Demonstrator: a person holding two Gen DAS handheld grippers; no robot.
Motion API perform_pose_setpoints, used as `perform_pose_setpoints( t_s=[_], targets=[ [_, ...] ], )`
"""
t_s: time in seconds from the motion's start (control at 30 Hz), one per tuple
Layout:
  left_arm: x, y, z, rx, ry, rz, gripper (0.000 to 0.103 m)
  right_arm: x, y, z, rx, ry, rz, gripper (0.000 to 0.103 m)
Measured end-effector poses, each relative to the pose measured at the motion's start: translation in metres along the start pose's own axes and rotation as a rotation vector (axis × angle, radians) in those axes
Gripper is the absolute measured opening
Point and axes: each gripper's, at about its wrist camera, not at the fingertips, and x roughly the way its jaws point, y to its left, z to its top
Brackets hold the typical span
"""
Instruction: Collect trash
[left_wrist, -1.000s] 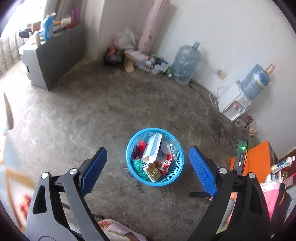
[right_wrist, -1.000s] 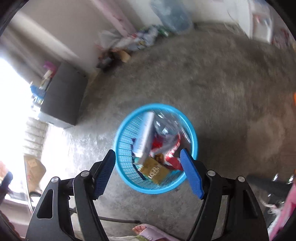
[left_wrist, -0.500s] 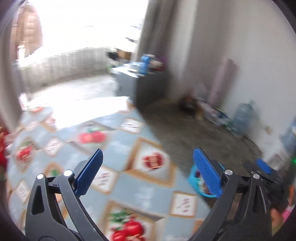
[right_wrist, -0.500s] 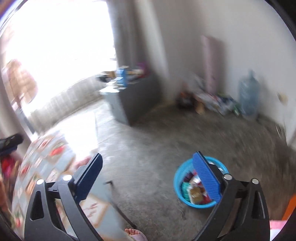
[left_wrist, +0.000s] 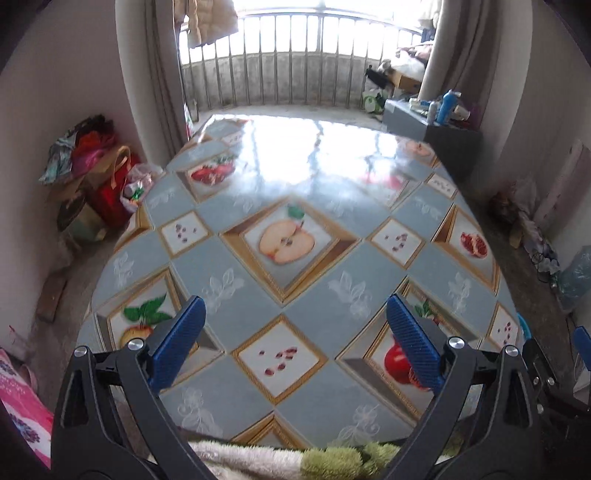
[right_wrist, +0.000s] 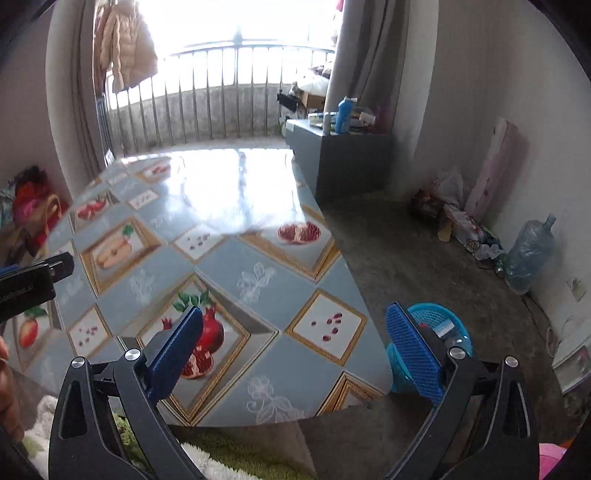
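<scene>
The left gripper (left_wrist: 293, 341) hangs over the fruit-patterned table (left_wrist: 295, 206), its blue pads spread wide with nothing between them. To its right, the right gripper (right_wrist: 295, 347) has just been opening and is likewise empty. At far right the blue basket (right_wrist: 448, 326) of trash sits on the concrete floor just beside the table's edge (half hidden by a pad).

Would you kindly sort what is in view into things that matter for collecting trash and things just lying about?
For the job: round blue plastic mesh basket; open left tool; open right tool.

Lying about: clear plastic water jug; blue plastic bottle; red bag.
</scene>
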Motion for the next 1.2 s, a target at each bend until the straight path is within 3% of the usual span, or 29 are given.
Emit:
perform_pose_setpoints(
  t_s=[0.13,0.27,0.53,1.2],
  targets=[
    [0.009,0.003,-0.023,0.028,0.085,0.019,0.094,0.011,0.009,-0.019,-0.040,0.090,-0.043,0.096],
    [0.007,-0.002,-0.021,0.045,0.082,0.038,0.094,0.014,0.003,-0.022,0.008,0.141,-0.075,0.096],
    [0.011,-0.011,-0.020,0.085,0.089,0.040,0.094,0.012,-0.015,-0.025,0.051,0.169,-0.147,0.096],
    [0.015,-0.018,-0.022,0.103,0.104,0.044,0.094,0.012,-0.017,-0.026,0.052,0.158,-0.151,0.096]
  ],
)
